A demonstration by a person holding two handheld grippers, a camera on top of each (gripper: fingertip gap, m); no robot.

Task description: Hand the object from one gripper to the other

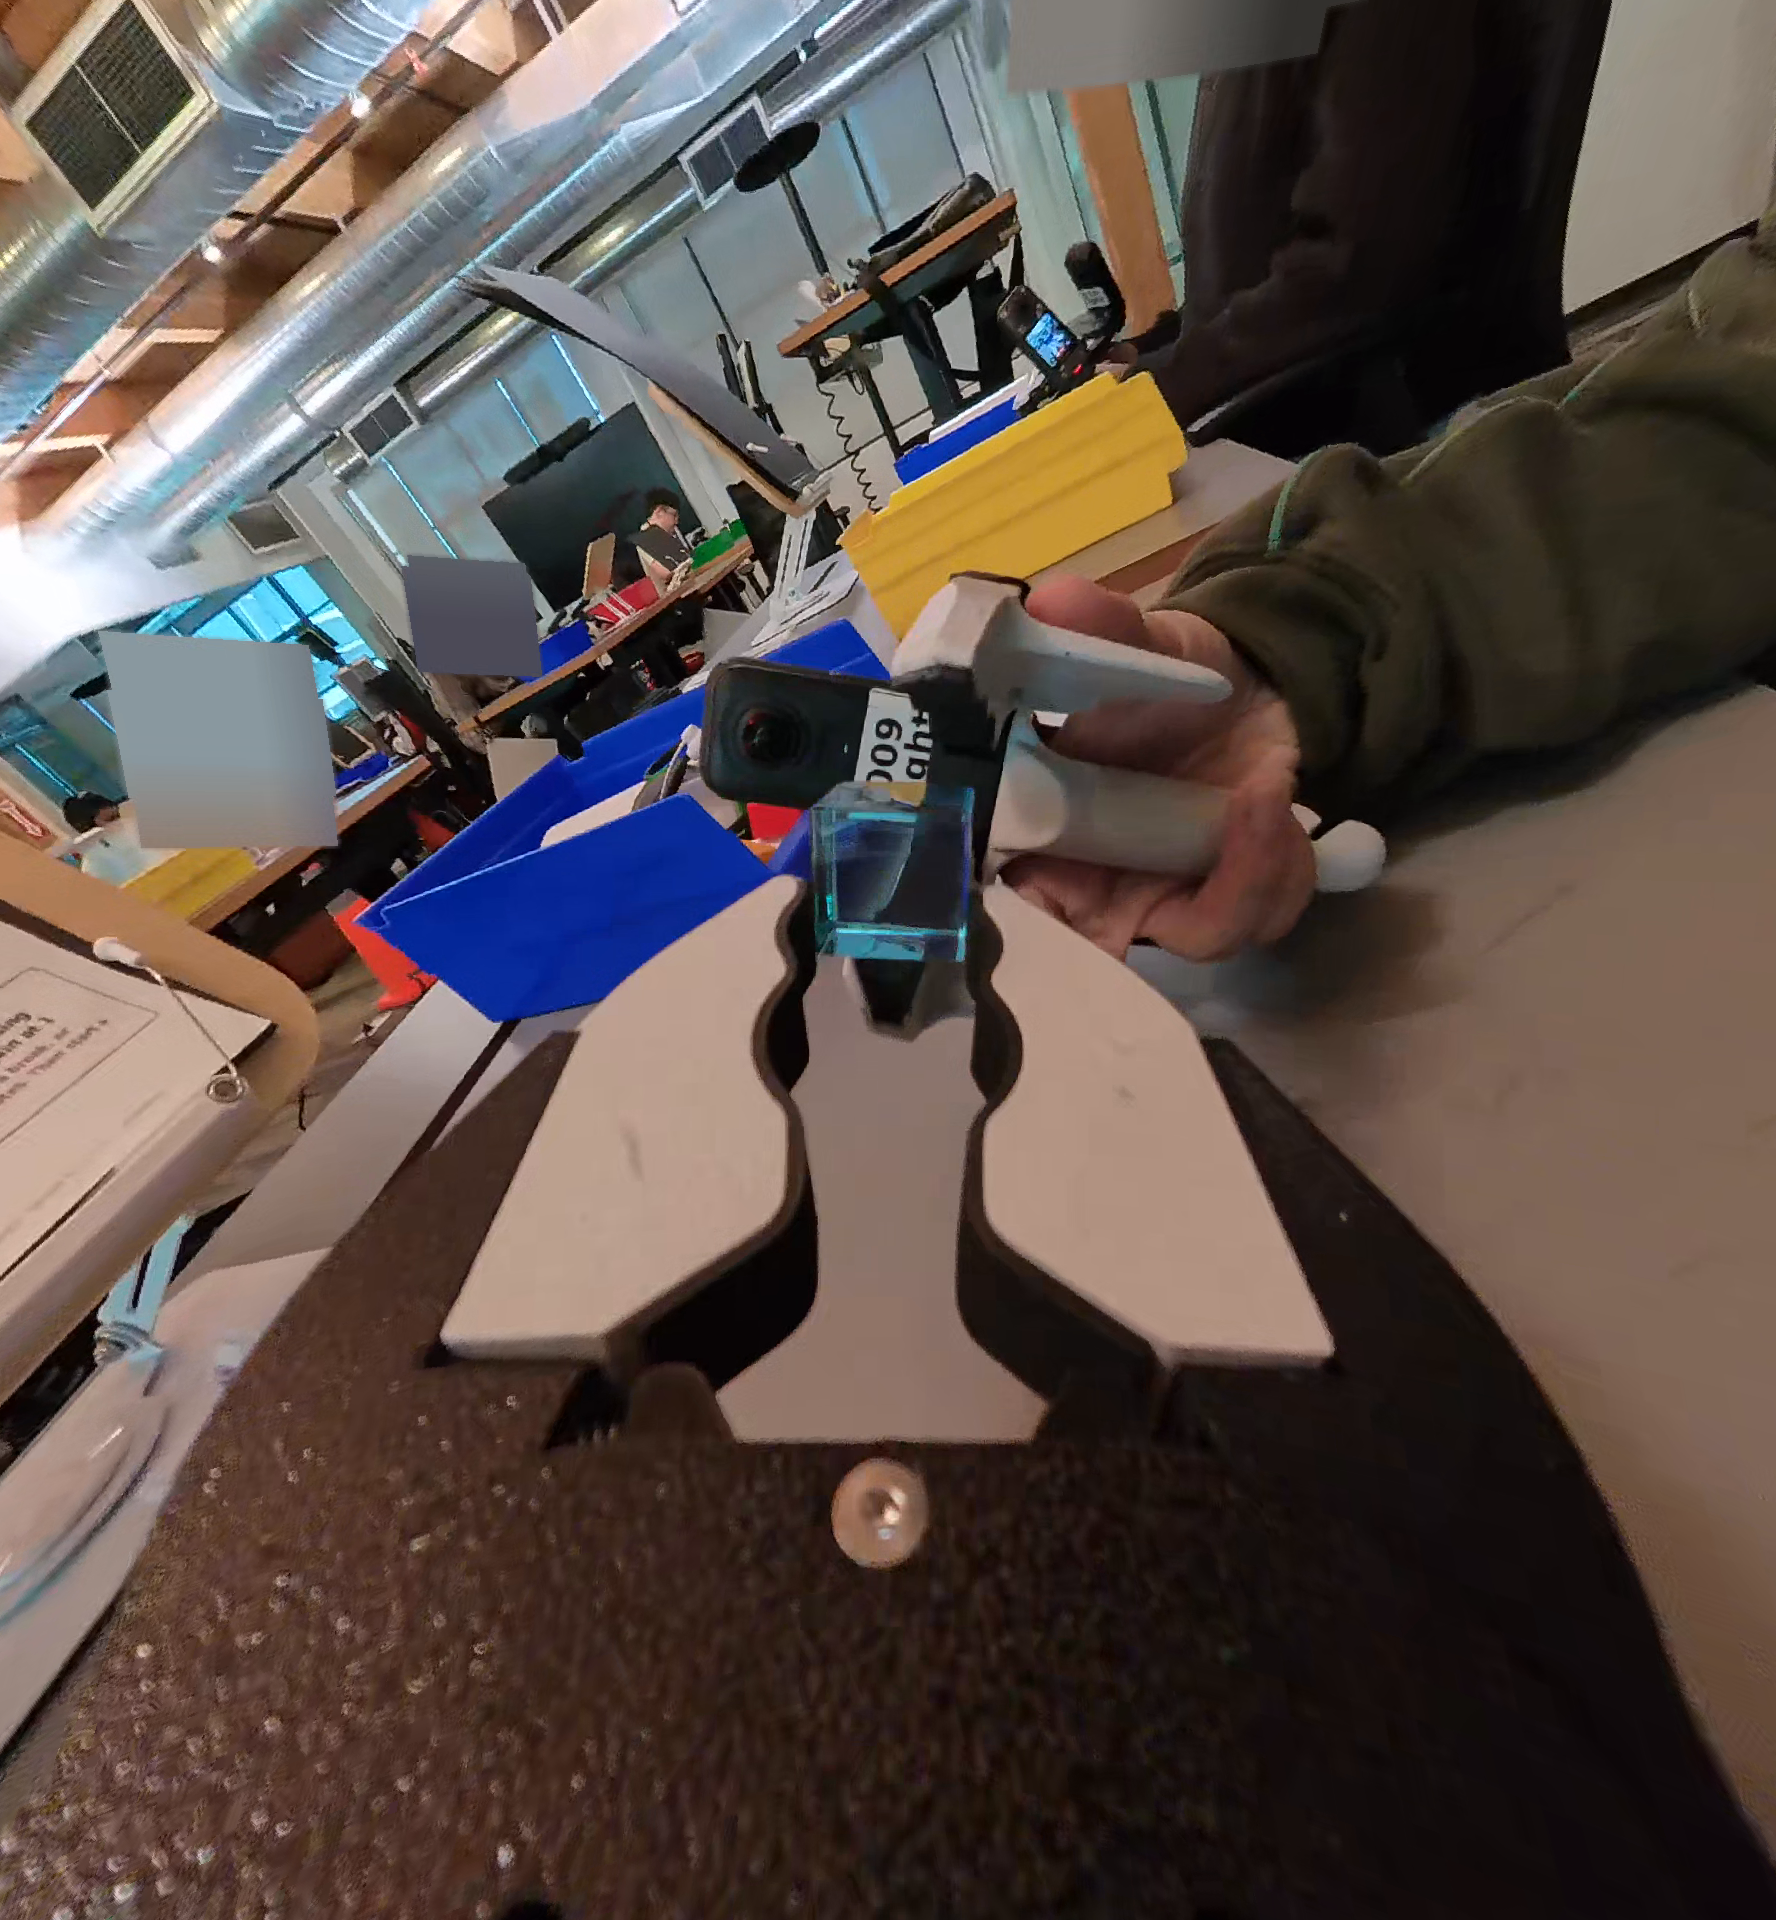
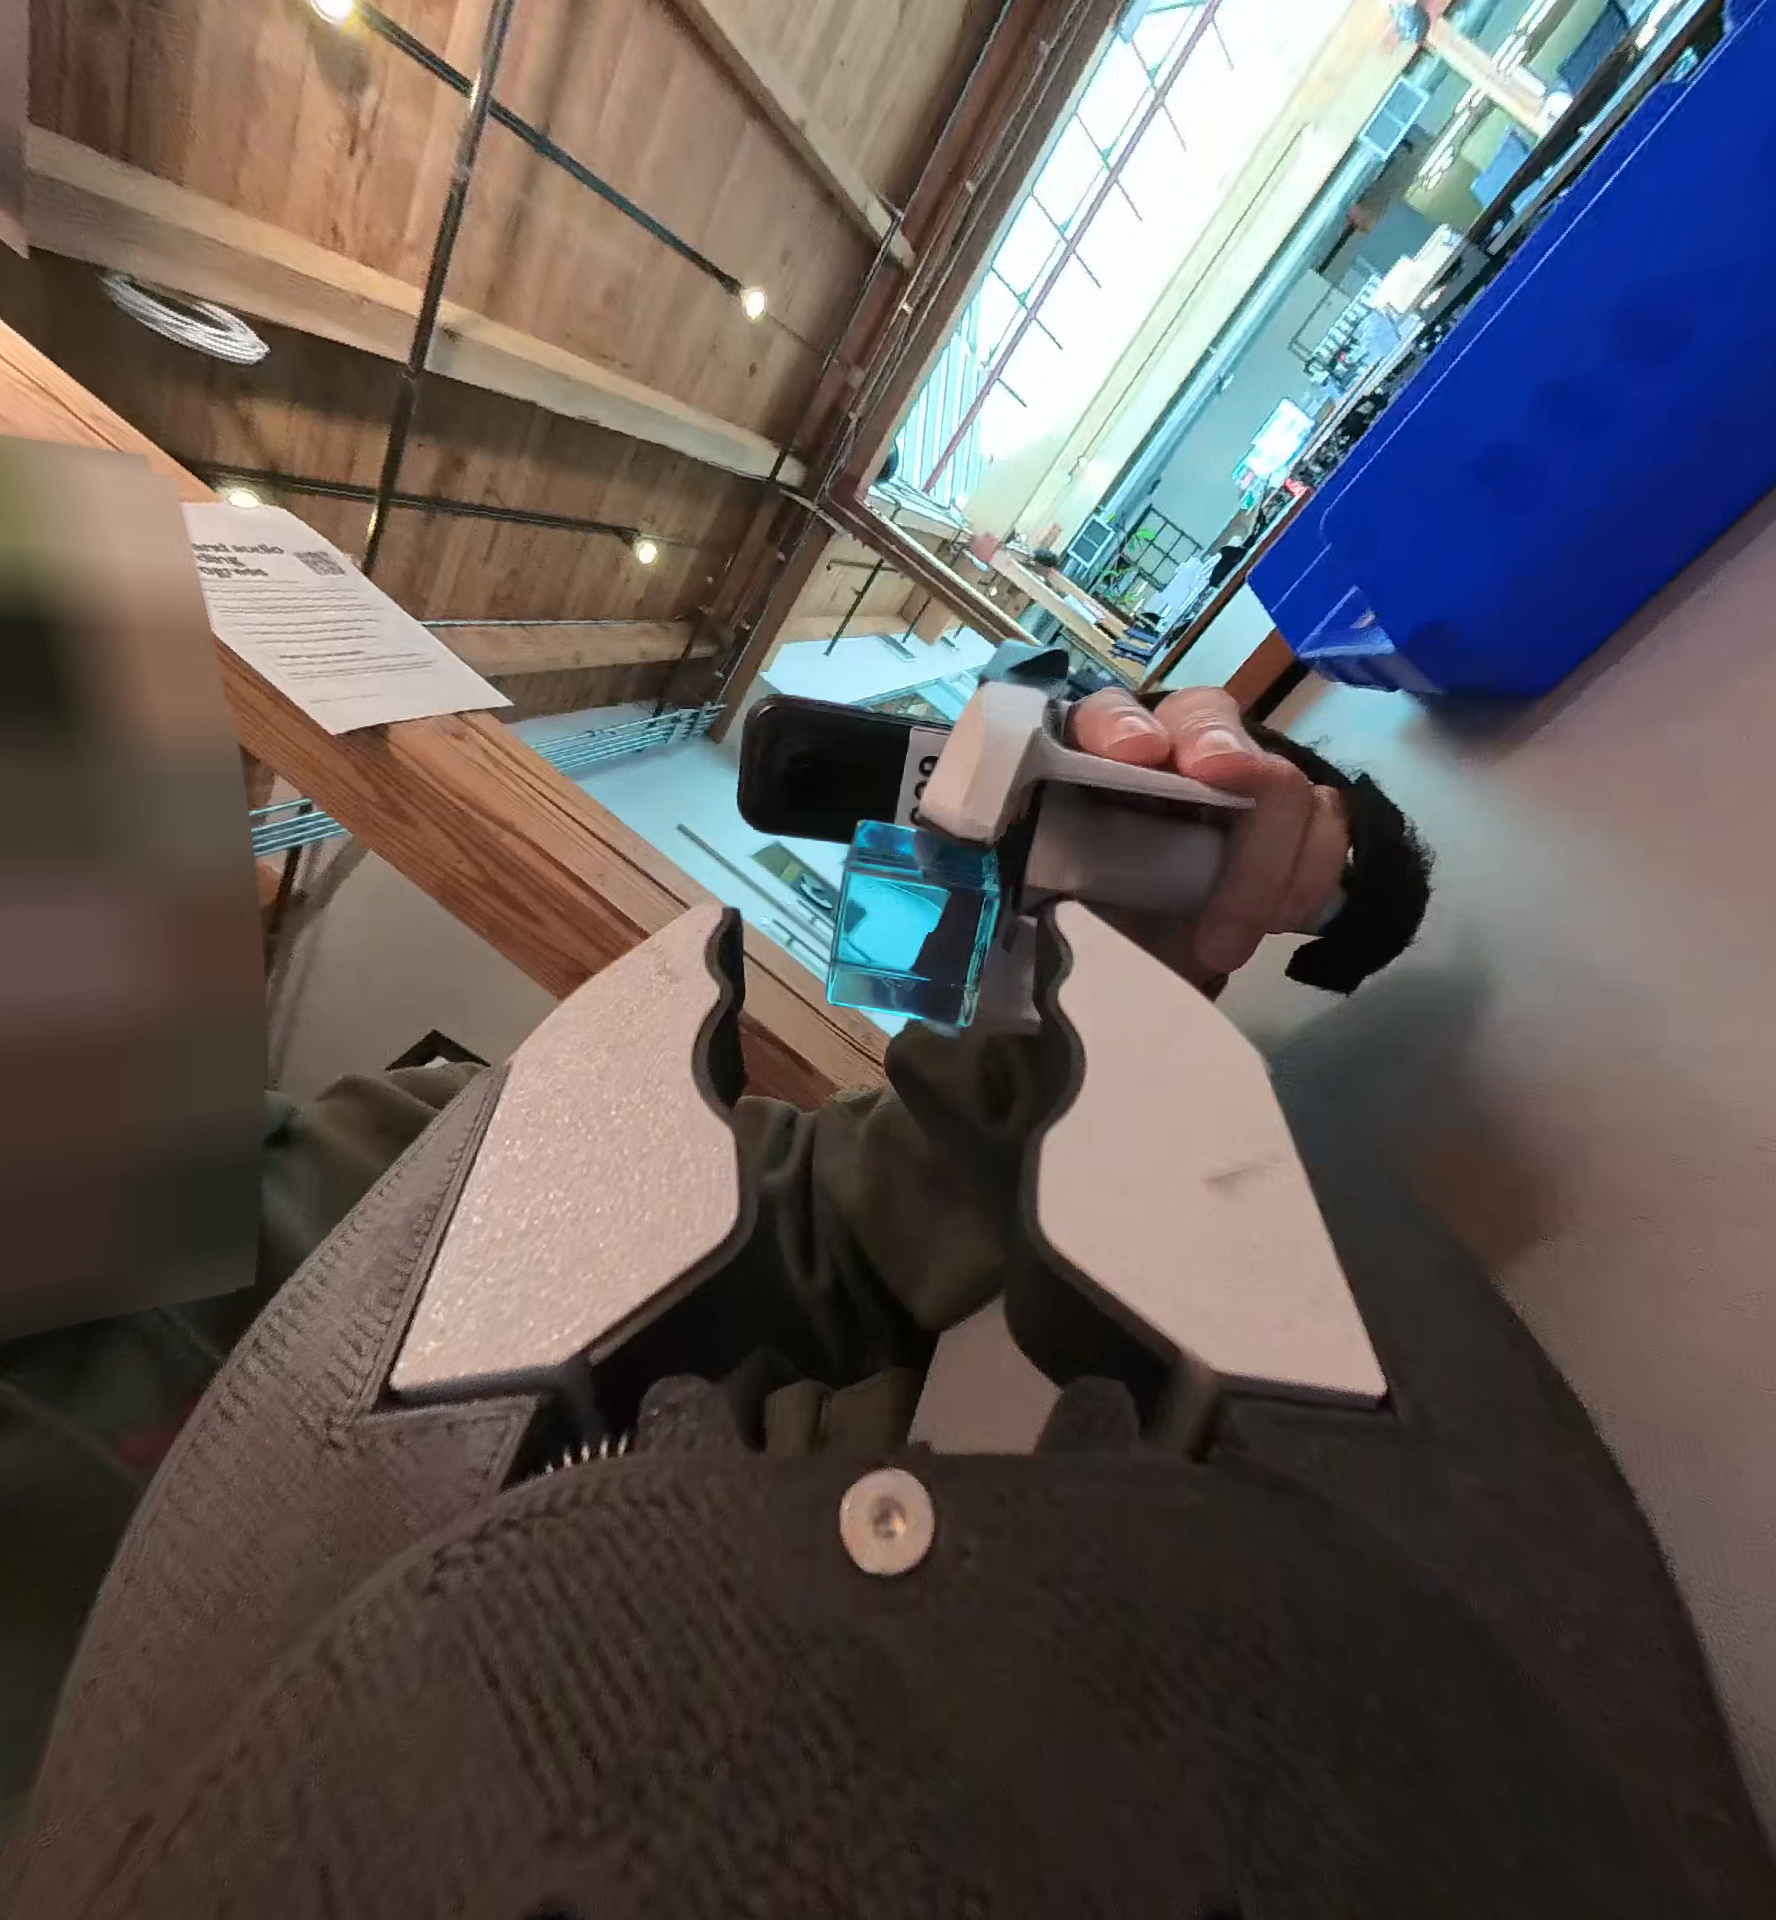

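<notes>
The left gripper (image 1: 892, 920) is pinching the blue see-through cube (image 1: 889, 883) at its very fingertips, one finger pressing on each side, and is holding it up in the air above the grey table (image 1: 1486, 1143). The right gripper (image 2: 889, 935) is facing it head-on with its fingers spread wide, and the cube is already sitting between them, much nearer the finger on the right of its own view, with clear space on the other side. Being a cube, it is offering no long axis. I judge the right gripper only needs centring before closing on the free faces.
</notes>
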